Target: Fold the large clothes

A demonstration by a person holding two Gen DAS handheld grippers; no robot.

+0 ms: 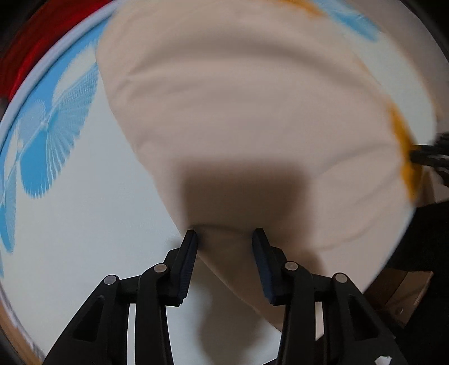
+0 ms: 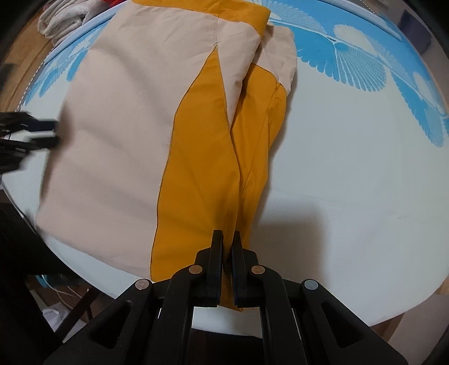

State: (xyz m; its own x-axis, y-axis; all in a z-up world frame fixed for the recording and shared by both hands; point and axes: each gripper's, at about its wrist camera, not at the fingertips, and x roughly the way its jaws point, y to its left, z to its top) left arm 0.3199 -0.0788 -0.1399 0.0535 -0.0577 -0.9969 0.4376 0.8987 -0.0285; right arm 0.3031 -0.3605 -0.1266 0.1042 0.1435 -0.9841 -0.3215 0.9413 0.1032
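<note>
A large beige and orange garment (image 2: 118, 146) lies on a white table cover with blue fan prints (image 2: 350, 174). In the right wrist view my right gripper (image 2: 228, 238) is shut on the garment's orange edge near the table's front edge. In the left wrist view the garment's beige side (image 1: 238, 112) fills the frame. My left gripper (image 1: 226, 235) is open with its fingers straddling a beige fold at the garment's edge. The left gripper also shows blurred at the left of the right wrist view (image 2: 36, 133). The right gripper shows at the right of the left wrist view (image 1: 429, 155).
A pile of white cloth (image 2: 64, 16) lies at the table's back left. Something red (image 1: 42, 33) sits beyond the table edge in the left wrist view. A wooden floor and a wooden frame (image 1: 407, 297) show below the table edge.
</note>
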